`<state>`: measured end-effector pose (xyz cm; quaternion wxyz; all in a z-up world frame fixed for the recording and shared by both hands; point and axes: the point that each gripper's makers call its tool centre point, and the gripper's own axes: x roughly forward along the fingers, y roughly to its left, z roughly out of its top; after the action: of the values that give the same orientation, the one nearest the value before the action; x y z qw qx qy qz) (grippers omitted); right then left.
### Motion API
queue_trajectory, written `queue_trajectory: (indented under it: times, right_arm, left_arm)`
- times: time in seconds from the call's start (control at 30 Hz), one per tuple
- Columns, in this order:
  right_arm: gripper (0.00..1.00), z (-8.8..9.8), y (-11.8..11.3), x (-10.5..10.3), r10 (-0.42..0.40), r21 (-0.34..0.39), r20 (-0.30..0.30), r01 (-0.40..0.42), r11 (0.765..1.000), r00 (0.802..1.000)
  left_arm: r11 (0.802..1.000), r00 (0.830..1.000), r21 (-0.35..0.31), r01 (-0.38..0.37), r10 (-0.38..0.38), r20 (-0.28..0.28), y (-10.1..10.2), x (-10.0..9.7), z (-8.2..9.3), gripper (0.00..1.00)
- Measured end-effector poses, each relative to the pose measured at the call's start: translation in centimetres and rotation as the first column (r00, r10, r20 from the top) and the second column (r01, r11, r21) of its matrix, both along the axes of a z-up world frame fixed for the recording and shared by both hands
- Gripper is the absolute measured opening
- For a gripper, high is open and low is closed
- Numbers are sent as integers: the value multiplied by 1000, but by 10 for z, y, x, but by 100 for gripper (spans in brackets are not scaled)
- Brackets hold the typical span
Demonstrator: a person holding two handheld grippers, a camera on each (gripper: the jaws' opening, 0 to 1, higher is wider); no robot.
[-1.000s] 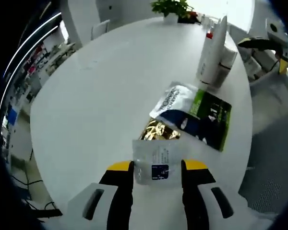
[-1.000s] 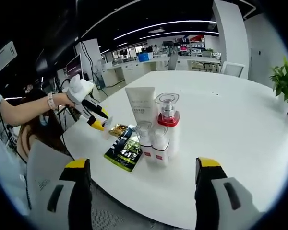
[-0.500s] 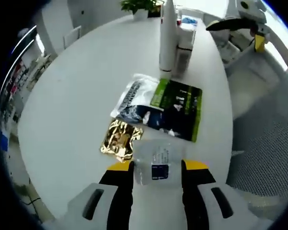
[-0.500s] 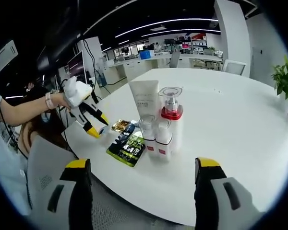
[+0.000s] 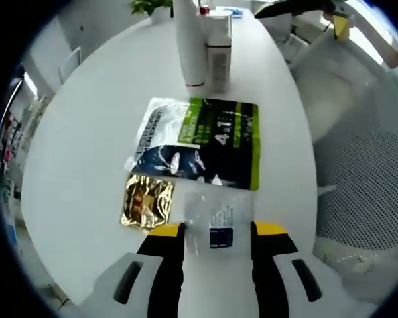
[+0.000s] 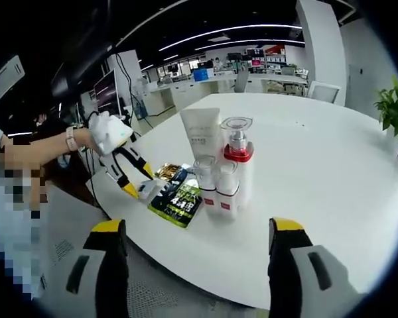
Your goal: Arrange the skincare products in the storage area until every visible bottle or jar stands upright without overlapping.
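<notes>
Bottles [image 6: 222, 173] are seen upright, grouped mid-desk [image 6: 331, 179]. Clear sachet [image 5: 212, 218] is held in left gripper [image 5: 215, 232] fingers near the desk edge; flat sachets [image 5: 205, 142] remain. Right gripper [image 6: 196, 232] fingers are spread wide, empty.

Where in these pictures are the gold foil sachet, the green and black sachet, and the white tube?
gold foil sachet [image 5: 146, 202], left gripper view, middle of the foil face.
green and black sachet [image 5: 219, 149], left gripper view, printed front.
white tube [image 6: 202, 134], right gripper view, upper body.

only legible print: big white "4" w/ "1" on the green-black sachet [image 5: 222, 142] near the table's [image 5: 86, 132] edge; other labels too blurry to read.
</notes>
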<state>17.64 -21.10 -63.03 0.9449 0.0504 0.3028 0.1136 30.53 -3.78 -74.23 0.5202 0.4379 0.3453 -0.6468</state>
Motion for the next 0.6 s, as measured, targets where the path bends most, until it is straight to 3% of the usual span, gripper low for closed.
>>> queue_trajectory:
  times: [0.13, 0.6]
  right_arm:
    - [88, -1, -1, -2, -5, 2, -2, 5, 1000, 1000]
    - [87, -2, 3, -1, 12, 10, -14, -12, 1000, 1000]
  left_arm:
    - [999, 999, 18, 34, -34, 28, 0, 1, -3, 36]
    - [999, 999, 9, 37, -37, 6, -4, 0, -6, 38]
